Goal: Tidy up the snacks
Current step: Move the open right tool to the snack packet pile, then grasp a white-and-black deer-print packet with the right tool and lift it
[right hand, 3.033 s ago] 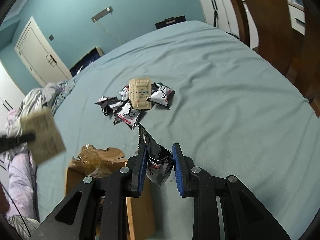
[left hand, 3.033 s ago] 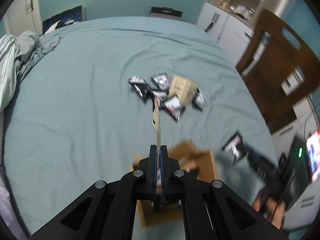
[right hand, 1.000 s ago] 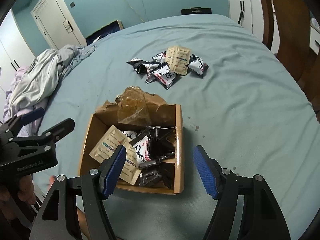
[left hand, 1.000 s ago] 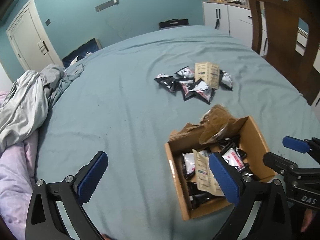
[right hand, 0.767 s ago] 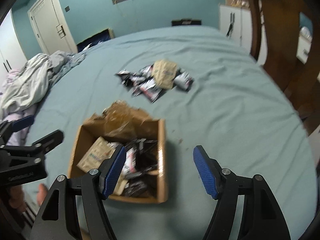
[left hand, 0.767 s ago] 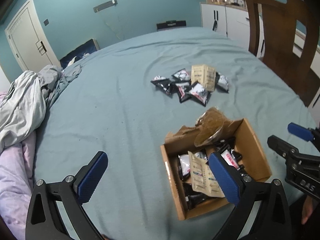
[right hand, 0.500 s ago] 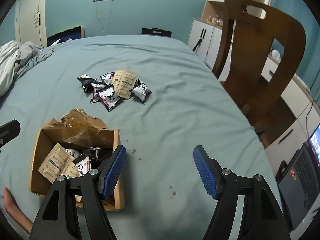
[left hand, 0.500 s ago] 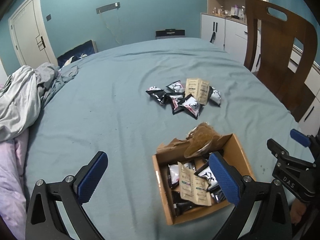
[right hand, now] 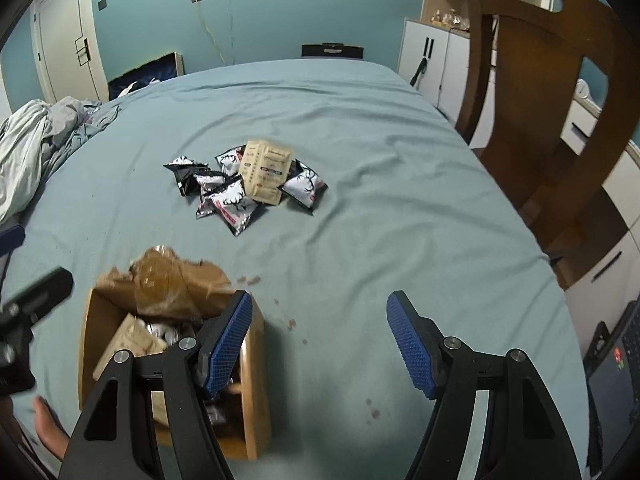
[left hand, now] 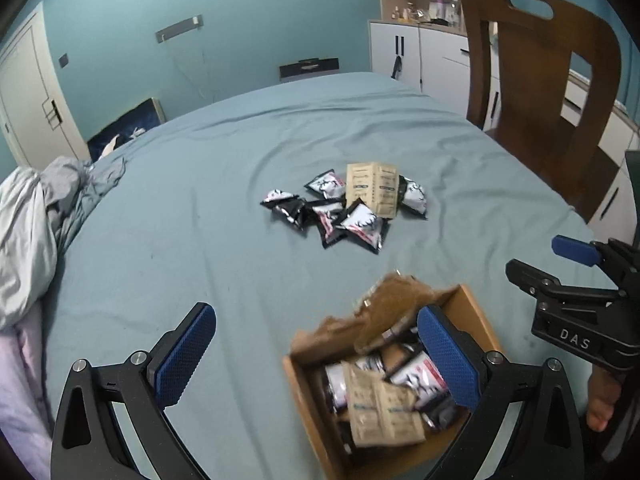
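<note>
You are working over a bed covered with a wrinkled teal sheet, in a teal-walled room. Going left to right in the left wrist view: a white door is standing at nine o'clock, rumpled grey bedding is lying below it, a white cabinet is sitting at one o'clock, and one wooden chair is standing at two o'clock.

One pile of snack packets is lying mid-bed: about six black-and-white packets, though overlap is making the count uncertain, and one tan packet. The tan packet's long axis is running roughly twelve to six.

One open cardboard box is sitting at five o'clock, well apart from the pile, with its torn flap at the far end. It is holding several more packets, too jumbled to count, including a tan one lying lengthwise from eleven toward five.

Your left gripper is gaping wide and carrying nothing. Your right gripper is standing about half open, also empty, just right of the box.
</note>
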`<state>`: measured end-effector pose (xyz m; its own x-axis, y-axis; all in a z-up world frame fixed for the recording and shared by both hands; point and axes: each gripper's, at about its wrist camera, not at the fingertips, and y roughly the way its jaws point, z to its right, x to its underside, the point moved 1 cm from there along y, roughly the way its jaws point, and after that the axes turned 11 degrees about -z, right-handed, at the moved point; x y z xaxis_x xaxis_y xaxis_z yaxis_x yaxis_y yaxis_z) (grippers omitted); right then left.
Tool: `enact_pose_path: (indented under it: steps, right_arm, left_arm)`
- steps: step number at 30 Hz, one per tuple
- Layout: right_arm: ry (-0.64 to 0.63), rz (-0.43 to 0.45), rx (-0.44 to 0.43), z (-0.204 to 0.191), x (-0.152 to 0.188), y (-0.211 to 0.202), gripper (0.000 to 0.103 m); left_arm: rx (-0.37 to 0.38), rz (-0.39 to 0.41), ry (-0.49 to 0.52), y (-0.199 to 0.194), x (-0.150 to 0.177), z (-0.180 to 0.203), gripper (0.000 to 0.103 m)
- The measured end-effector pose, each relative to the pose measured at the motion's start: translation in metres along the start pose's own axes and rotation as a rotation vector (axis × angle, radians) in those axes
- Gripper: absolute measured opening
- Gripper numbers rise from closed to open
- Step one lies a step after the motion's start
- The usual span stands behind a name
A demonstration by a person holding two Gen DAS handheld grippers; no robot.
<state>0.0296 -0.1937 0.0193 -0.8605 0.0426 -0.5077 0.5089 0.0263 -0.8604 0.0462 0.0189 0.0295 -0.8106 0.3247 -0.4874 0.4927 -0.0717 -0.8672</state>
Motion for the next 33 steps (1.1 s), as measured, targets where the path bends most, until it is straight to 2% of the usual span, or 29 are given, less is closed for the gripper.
enact_pose_path:
  steps: [2,6,15,20,24,28,29,31,33]
  right_arm:
    - [-0.011,-0.011,-0.007,0.004,-0.012,0.013,0.069]
    - [-0.048,-0.02,0.0,0.005,-0.037,0.039,0.069]
    - [0.041,-0.094,-0.156,0.03,-0.098,0.107,0.069]
    - [0.103,-0.122,-0.219,0.039,-0.135,0.145,0.069]
    - [0.132,-0.121,-0.232,0.04,-0.156,0.167,0.069]
    - [0.126,-0.169,-0.181,0.038,-0.166,0.193,0.069]
    - [0.129,-0.181,-0.178,0.035,-0.167,0.2,0.067]
    - [0.131,-0.215,-0.193,0.034,-0.167,0.211,0.046]
    - [0.13,-0.222,-0.191,0.033,-0.167,0.215,0.041]
  left_arm:
    - [-0.008,-0.007,-0.005,0.008,-0.008,-0.002,0.103]
    - [0.038,-0.051,-0.034,0.022,-0.017,-0.009,0.103]
    - [0.086,-0.147,-0.09,0.047,-0.022,-0.02,0.103]
    - [0.075,-0.142,-0.043,0.049,-0.024,-0.015,0.103]
    - [0.083,-0.149,-0.04,0.052,-0.025,-0.015,0.103]
    - [0.082,-0.153,-0.046,0.055,-0.025,-0.017,0.103]
    - [0.078,-0.152,-0.048,0.056,-0.026,-0.017,0.103]
    - [0.076,-0.152,-0.053,0.056,-0.026,-0.018,0.103]
    - [0.073,-0.15,-0.054,0.056,-0.026,-0.016,0.103]
